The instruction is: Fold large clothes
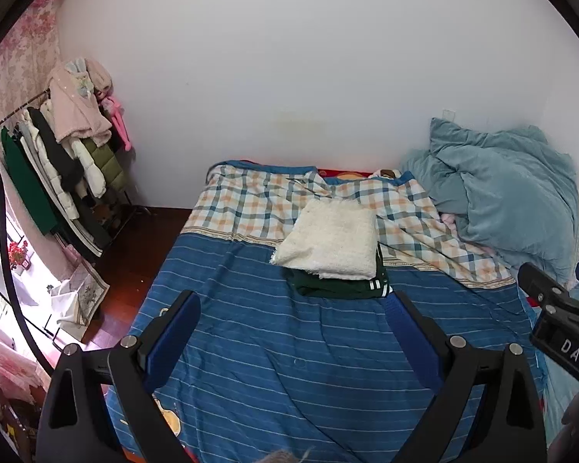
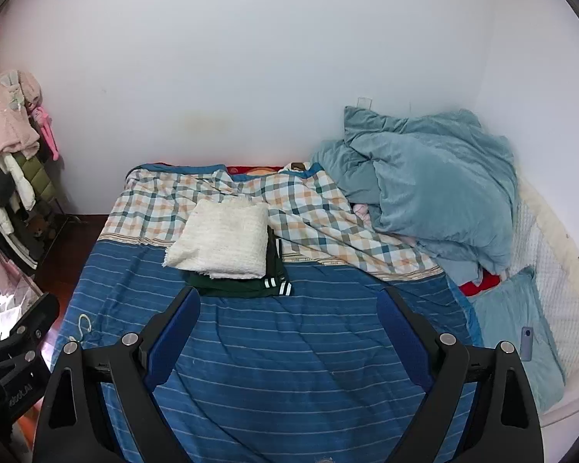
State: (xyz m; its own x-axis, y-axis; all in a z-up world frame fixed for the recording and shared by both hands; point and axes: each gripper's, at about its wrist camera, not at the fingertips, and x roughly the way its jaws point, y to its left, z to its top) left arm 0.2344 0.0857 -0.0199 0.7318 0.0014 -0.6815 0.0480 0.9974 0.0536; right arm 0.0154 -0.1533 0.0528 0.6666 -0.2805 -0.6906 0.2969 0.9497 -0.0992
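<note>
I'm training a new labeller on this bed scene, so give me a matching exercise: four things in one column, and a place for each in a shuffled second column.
Things:
1. white knit
2. green garment
3. teal duvet
4. phone

Places:
A. heaped in the bed's far right corner
B. on a pale blue pillow at the right
C. top of the folded stack
D. bottom of the folded stack

Pairs: 1-C, 2-D, 3-A, 4-B

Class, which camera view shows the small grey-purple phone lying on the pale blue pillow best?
The right wrist view. There the small grey-purple phone lies in plain sight on the pale blue pillow at the bed's right edge. The left wrist view does not show it: the right gripper blocks that corner.
</note>
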